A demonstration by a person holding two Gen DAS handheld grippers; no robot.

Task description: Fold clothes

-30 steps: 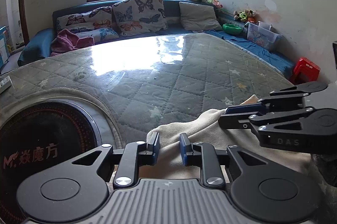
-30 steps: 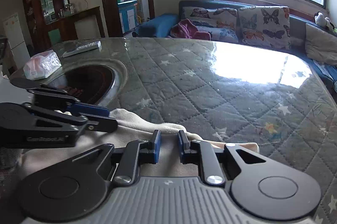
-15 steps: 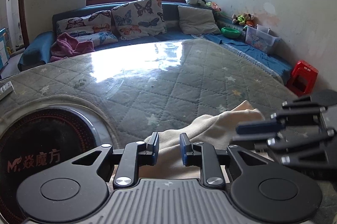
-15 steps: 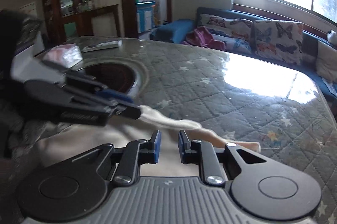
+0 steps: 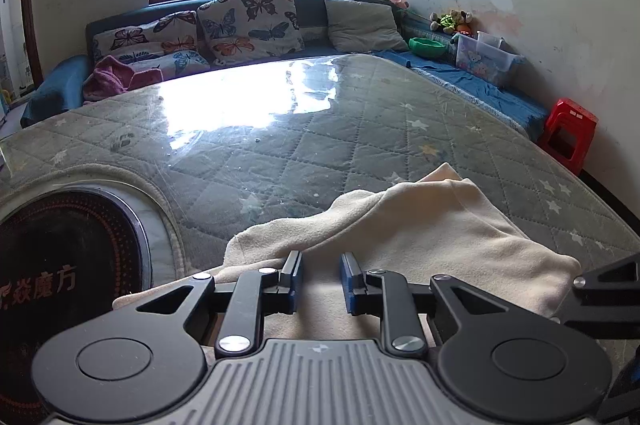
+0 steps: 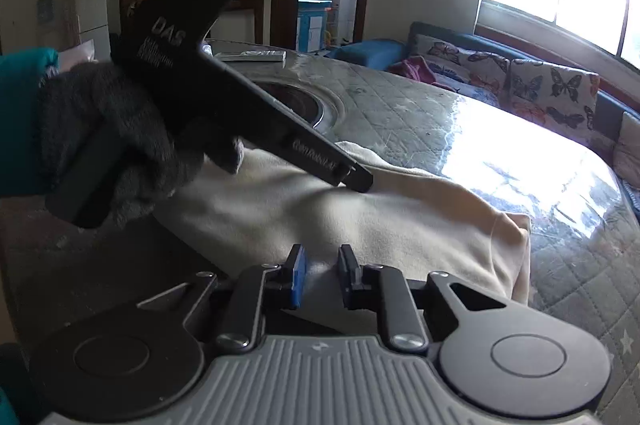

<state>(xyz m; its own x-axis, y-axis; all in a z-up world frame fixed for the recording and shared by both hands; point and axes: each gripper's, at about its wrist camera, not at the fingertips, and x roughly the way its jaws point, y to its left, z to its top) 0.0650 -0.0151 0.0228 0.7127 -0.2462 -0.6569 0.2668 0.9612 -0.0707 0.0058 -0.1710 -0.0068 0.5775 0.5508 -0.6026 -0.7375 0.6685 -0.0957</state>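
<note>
A cream garment [image 5: 420, 229] lies bunched on the quilted table [image 5: 320, 129]; it also shows in the right wrist view [image 6: 360, 213]. My left gripper [image 5: 320, 279] is open with a small gap, just above the garment's near edge, holding nothing. My right gripper [image 6: 320, 275] is open with a small gap over the garment's near side, holding nothing. The left gripper also shows in the right wrist view [image 6: 360, 181], held by a gloved hand, its tip low over the cloth. Part of the right gripper's body shows at the right edge of the left wrist view [image 5: 600, 297].
A round black hotplate [image 5: 60, 265] is set into the table at the left. A sofa with butterfly cushions [image 5: 248, 21] runs along the far side. A red stool [image 5: 568, 133] stands at the right. A remote [image 6: 256, 56] lies at the table's far edge.
The right gripper has pulled back toward the near right, out of the left view's middle. The garment now lies spread flatter. The left gripper has tilted down onto the cloth in the right view.
</note>
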